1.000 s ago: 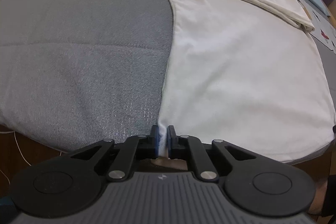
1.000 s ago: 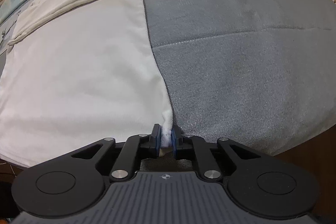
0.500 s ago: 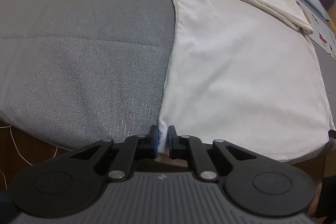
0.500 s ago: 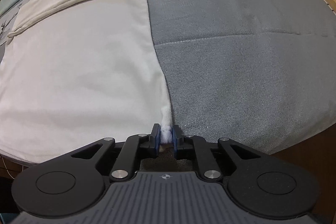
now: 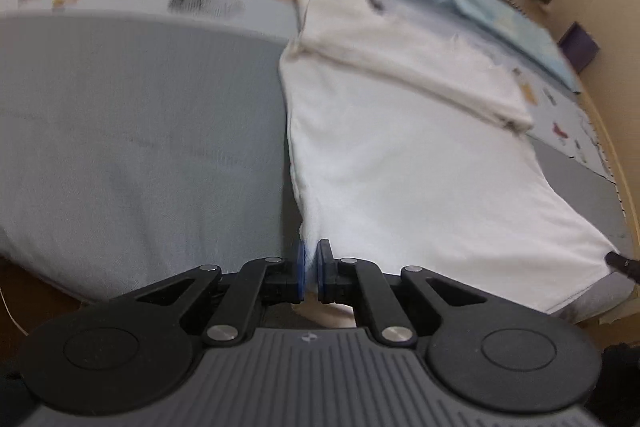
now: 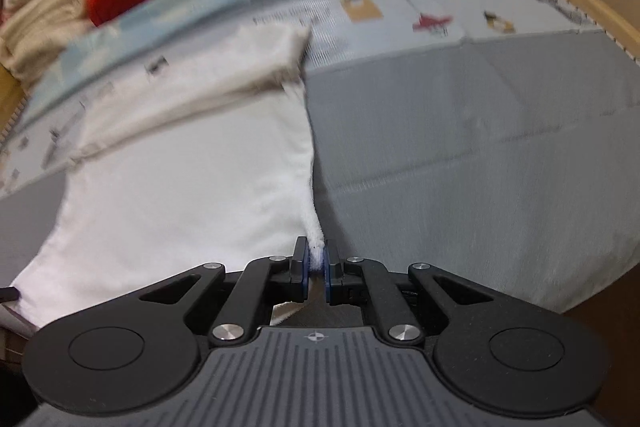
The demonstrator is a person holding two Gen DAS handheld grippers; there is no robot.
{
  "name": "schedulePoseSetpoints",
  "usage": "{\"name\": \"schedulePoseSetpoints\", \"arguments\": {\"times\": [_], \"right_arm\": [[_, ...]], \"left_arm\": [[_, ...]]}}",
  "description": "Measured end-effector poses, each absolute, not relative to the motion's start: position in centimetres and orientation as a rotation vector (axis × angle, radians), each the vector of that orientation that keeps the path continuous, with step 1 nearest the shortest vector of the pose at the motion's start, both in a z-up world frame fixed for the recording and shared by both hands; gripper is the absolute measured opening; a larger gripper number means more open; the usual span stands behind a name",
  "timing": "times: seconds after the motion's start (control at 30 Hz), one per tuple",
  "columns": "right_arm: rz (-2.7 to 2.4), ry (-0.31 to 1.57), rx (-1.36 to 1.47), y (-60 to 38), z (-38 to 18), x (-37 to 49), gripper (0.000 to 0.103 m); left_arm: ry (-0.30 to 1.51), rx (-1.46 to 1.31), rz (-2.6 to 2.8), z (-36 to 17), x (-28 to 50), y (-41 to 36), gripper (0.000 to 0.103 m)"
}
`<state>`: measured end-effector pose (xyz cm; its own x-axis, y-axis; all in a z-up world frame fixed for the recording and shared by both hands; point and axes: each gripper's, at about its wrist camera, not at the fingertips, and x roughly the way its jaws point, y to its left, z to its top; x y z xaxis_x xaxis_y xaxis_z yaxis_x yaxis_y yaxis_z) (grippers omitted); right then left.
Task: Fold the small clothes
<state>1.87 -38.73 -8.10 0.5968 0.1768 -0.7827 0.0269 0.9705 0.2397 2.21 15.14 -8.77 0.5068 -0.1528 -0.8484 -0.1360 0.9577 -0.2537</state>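
left hand-held gripper (image 5: pixel 311 269) clenched on white garment (image 5: pixel 420 163) corner | right hand-held gripper (image 6: pixel 316 267) likewise | risk: thin pinch slipping, fold skewing on bed (image 6: pixel 480 155)

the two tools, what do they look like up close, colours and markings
Both match. The left tool and right tool have matte black linkage arms with silver pivot pins, two round black discs at the sides, and a ribbed dark grey body bearing a small crosshair mark. The fingertips carry blue pads. No cables or sleeves are visible.
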Motion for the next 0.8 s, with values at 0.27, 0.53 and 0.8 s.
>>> {"name": "schedulePoseSetpoints", "arguments": {"times": [0.27,0.53,0.8], "right_arm": [[0.176,0.844,0.262,-40.9,-0.8,-1.8,0.006],[0.253,0.875,0.274,-44.4,3.1,-8.9,0.006],[0.223,0.871,0.290,-44.0,0.6,-1.6,0.006]], "left_arm": [[0.940,-0.310,-0.201,-1.9,-2.9,15.7,0.005],[0.907,-0.352,-0.305,2.4,-8.0,18.4,0.005],[0.972,-0.373,-0.223,-1.9,3.1,19.4,0.005]]}}
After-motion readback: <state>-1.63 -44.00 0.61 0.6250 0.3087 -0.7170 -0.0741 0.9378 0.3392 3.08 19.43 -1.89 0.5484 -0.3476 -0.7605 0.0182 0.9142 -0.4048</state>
